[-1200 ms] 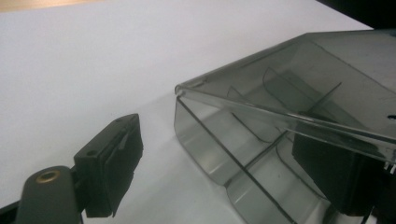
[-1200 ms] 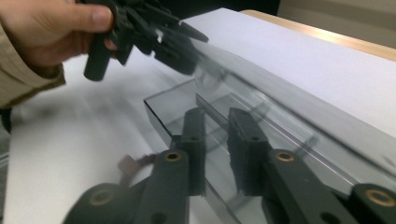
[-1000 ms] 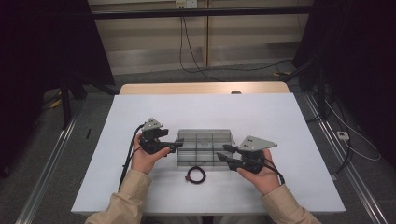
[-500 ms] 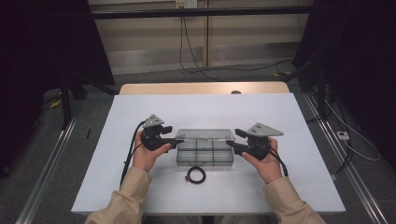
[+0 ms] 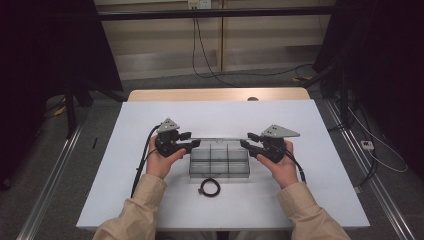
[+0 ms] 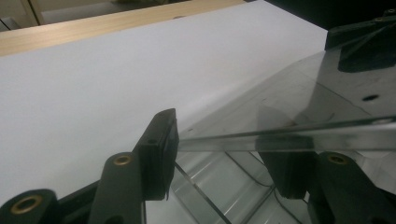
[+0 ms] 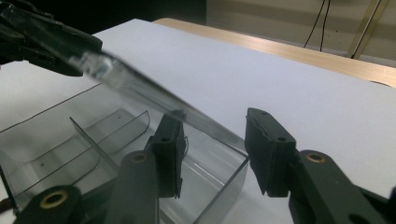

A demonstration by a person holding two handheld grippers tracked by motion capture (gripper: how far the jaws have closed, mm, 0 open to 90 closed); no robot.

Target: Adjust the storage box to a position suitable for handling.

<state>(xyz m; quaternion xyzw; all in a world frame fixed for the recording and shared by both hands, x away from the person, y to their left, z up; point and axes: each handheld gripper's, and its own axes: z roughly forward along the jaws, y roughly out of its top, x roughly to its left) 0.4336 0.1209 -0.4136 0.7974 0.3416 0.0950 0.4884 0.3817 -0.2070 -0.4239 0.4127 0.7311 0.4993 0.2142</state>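
A clear plastic box (image 5: pixel 219 167) with dividers stands mid-table. Its clear lid (image 5: pixel 219 138) is raised above the box's back edge and looks like a thin line from above. My left gripper (image 5: pixel 192 140) is at the lid's left end and its jaws have just been closing. In the left gripper view the lid (image 6: pixel 289 93) touches one jaw and crosses in front of the other, with a gap still between the jaws of my left gripper (image 6: pixel 224 149). My right gripper (image 5: pixel 245 139) is at the right end, also closing. There the lid (image 7: pixel 140 88) leans on one jaw, the other standing apart.
A small coil of black cable (image 5: pixel 210 187) lies on the white table (image 5: pixel 300 200) just in front of the box. A wooden strip (image 5: pixel 215 94) runs along the table's far edge. Metal rails flank the table on the floor.
The lid lay flat on the box before and now stands raised between the two grippers. The right hand shifted outward to the right end of the box. The left jaws narrowed.
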